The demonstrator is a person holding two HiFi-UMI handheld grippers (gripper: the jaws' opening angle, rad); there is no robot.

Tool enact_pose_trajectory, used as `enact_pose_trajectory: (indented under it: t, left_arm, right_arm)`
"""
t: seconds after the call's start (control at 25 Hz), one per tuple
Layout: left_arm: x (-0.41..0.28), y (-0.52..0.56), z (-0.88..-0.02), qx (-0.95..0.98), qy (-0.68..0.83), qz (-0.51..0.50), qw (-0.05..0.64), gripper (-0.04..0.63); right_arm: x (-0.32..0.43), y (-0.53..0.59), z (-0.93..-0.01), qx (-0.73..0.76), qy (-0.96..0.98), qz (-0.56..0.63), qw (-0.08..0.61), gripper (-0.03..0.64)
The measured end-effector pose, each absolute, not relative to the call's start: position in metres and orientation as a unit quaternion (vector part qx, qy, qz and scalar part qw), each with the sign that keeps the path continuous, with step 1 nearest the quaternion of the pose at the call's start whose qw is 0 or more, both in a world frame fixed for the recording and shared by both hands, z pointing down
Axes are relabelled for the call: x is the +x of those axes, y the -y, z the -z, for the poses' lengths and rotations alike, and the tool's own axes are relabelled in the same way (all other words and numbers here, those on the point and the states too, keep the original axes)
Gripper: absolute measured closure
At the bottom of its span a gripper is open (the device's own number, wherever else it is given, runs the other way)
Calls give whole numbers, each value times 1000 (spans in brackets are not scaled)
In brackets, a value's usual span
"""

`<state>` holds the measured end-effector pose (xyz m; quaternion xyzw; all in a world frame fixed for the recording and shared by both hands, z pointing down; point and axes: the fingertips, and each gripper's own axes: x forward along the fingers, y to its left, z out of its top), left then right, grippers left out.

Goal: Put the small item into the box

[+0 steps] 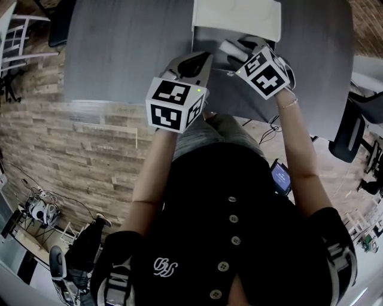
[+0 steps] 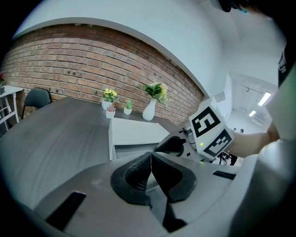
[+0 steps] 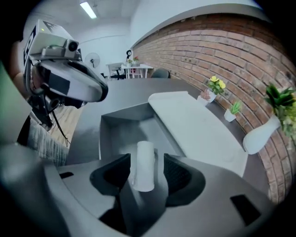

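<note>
The person holds both grippers over the grey table [image 1: 119, 48], near its far edge. The box [image 1: 206, 39] sits at that far edge, a little right of the middle, with its white lid [image 1: 236, 18] folded back and lying flat toward the brick wall.

The right gripper [image 1: 230, 52] hangs over the open box with its jaws around the small item [image 3: 144, 165], a white cylinder that lies lengthwise along them and points down at the grey inside of the box [image 3: 120, 115]. A sliver of space seems to show beside the cylinder, so how firmly the pads press on it is hard to judge, but it sits off the box floor between them.

The left gripper [image 1: 194, 63] is just left of the box, near the right gripper. Its jaws are pressed together with nothing in them, the dark pads [image 2: 138, 178] meeting in a thin line.

A white vase [image 2: 149, 110] with greenery and small potted plants [image 2: 110, 97] stand along the far edge.
</note>
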<state>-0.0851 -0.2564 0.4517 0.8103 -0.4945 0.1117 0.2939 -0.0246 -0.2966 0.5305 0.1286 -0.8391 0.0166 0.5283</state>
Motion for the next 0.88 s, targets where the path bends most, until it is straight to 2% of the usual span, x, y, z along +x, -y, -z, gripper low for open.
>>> enact_pose_trajectory:
  t: [0.28, 0.44, 0.88]
  left_arm:
    - [-79, 269, -425, 827, 491, -119, 249, 581]
    - [-75, 282, -404, 843, 481, -116, 211, 581]
    - [-50, 296, -355, 868, 457, -97, 167, 581]
  right_arm:
    - [-33, 295, -452, 188, 904, -56, 379, 398]
    - [-31, 302, -414, 231, 924, -53, 299, 441]
    - [-12, 300, -344, 311, 935, -69, 155, 534]
